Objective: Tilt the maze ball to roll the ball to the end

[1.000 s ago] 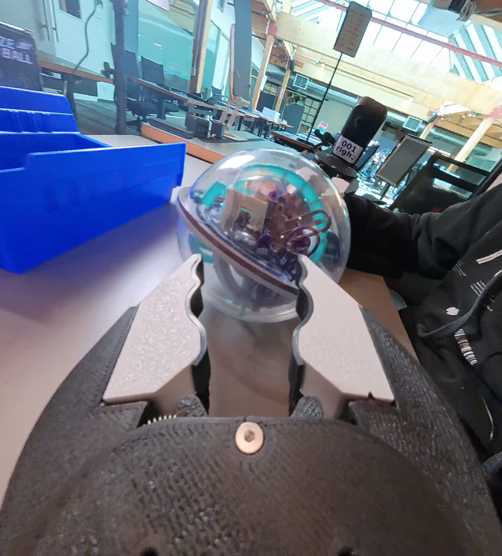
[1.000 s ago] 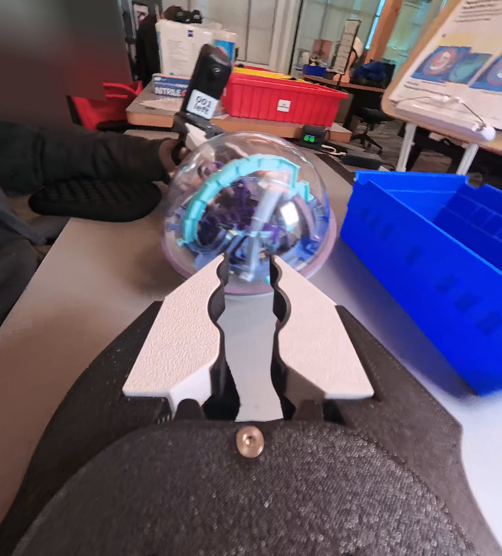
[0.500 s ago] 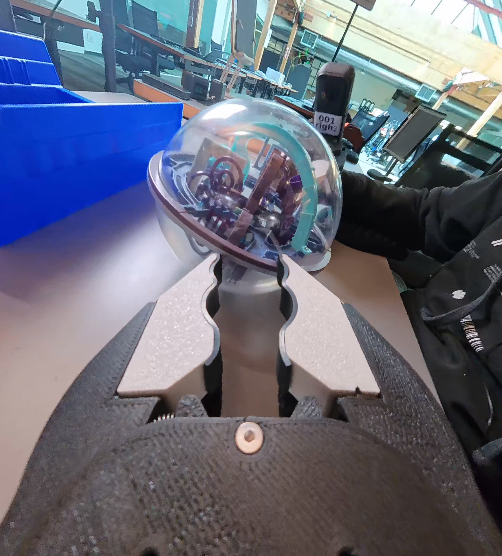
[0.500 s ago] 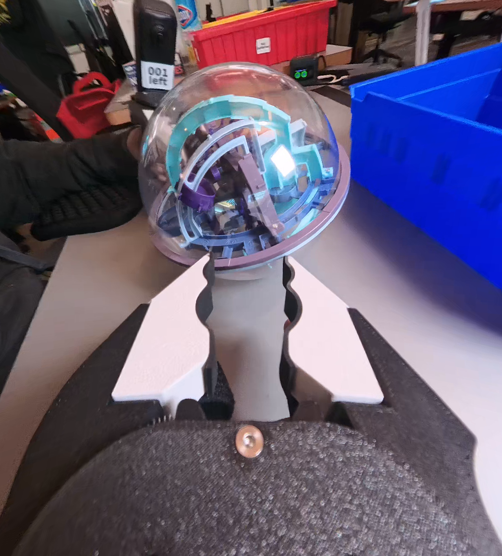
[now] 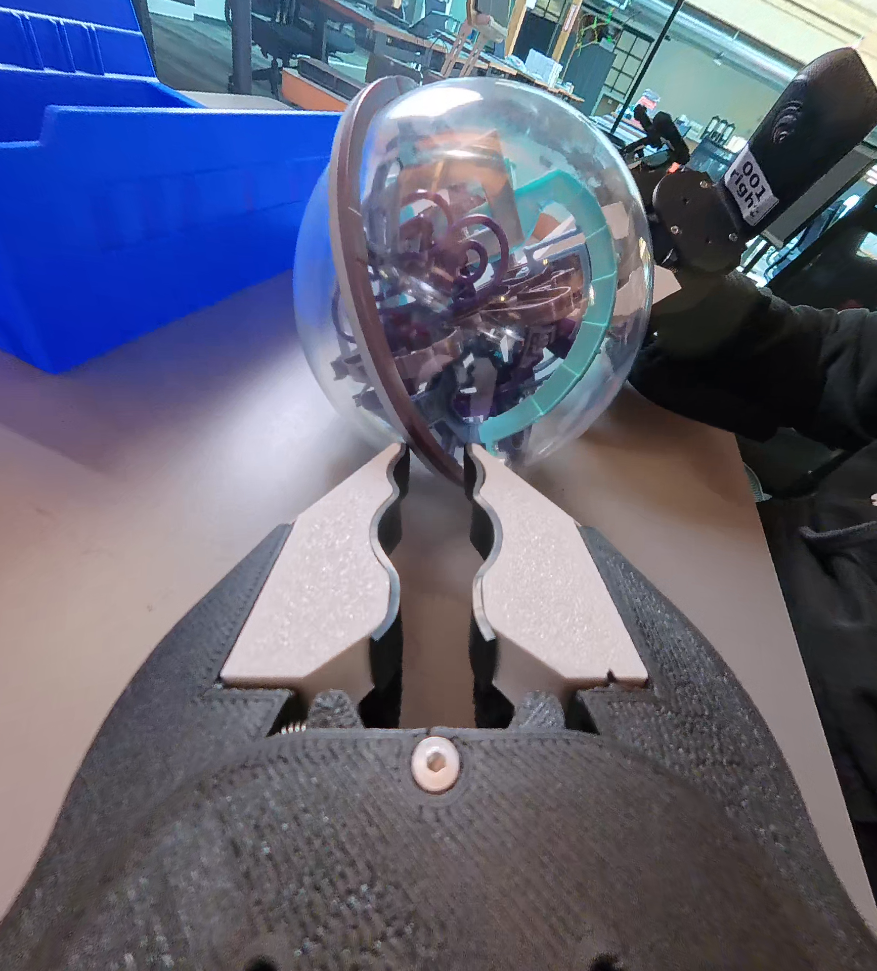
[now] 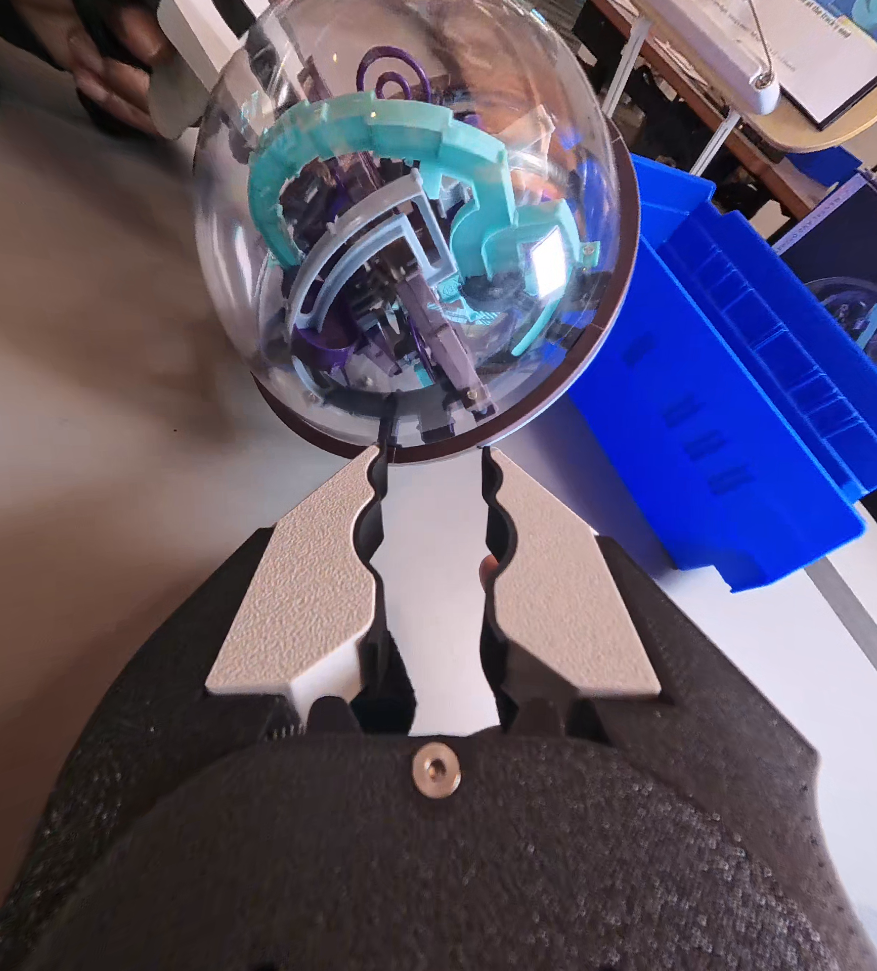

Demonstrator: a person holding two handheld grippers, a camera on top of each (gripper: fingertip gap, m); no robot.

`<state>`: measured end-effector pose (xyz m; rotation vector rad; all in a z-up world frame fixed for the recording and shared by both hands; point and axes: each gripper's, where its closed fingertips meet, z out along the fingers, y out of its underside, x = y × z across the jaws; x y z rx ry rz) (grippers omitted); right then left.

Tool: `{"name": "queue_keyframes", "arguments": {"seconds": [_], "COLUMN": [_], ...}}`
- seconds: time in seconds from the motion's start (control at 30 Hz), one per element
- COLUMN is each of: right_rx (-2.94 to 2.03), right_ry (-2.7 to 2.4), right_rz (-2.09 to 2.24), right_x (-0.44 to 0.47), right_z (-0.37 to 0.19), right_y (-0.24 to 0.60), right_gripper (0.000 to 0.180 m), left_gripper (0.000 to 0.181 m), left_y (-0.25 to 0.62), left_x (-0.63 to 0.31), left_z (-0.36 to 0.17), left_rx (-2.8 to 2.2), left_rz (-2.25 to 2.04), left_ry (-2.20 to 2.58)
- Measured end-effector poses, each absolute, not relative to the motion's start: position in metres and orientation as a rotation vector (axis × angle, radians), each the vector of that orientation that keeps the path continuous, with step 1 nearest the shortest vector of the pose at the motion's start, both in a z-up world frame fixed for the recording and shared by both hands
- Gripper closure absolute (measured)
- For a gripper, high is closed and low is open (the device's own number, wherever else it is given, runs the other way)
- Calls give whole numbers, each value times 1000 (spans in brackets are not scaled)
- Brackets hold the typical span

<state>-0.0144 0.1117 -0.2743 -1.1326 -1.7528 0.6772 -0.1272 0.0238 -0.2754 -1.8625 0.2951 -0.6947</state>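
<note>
The maze ball (image 5: 478, 273) is a clear sphere with teal, purple and grey tracks inside and a brown rim around its middle. It is tilted steeply, with the rim almost on edge in the left wrist view. My left gripper (image 5: 437, 457) is shut on the lower part of that rim. In the right wrist view the ball (image 6: 410, 220) leans to the left, and my right gripper (image 6: 432, 454) is closed on the rim at its near edge. The right gripper's black body (image 5: 793, 131) shows behind the ball. I cannot make out the small ball inside.
A blue plastic bin (image 5: 110, 210) stands on the table (image 5: 84, 525) just beyond the ball; it also shows in the right wrist view (image 6: 741, 394). A dark box (image 6: 857, 294) lies behind the bin. The person's black sleeve (image 5: 793, 357) is at the table's right edge.
The maze ball has turned from nearly level to steeply tilted. Both grippers have rolled with it, and the left jaws have narrowed from around the ball's base onto the rim.
</note>
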Motion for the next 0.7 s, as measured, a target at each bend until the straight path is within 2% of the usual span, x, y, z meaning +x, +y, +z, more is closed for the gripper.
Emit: {"name": "queue_keyframes", "arguments": {"seconds": [0.07, 0.23, 0.33, 0.4, 0.5, 0.57, 0.7], "right_rx": [-1125, -1129, -1167, -1216, -1290, -1347, -1481], "right_ry": [-1748, -1731, -1716, -1697, -1639, -1607, -1526], "right_rz": [683, 703, 785, 880, 1077, 1214, 1457], "right_x": [-14, -15, -14, -12, -9, -7, -12], "right_z": [-273, -271, -270, -269, -262, -259, -260], "right_y": [111, 112, 113, 114, 115, 115, 112], "right_gripper": [148, 151, 150, 147, 144, 141, 140], "left_gripper": [157, 126, 101, 92, 94, 107, 119], "left_y": [24, 36, 51, 60, 68, 63, 55], "left_x": [-130, -154, -167, -172, -176, -169, -144], "left_z": [-274, -241, -224, -211, -215, -224, -246], "left_rx": [-1863, -1755, -1694, -1639, -1642, -1633, -1703], "left_rz": [-686, -706, -796, -886, -1002, -1142, -1245], "left_ry": [297, 141, 16, -43, -72, -61, -13]}}
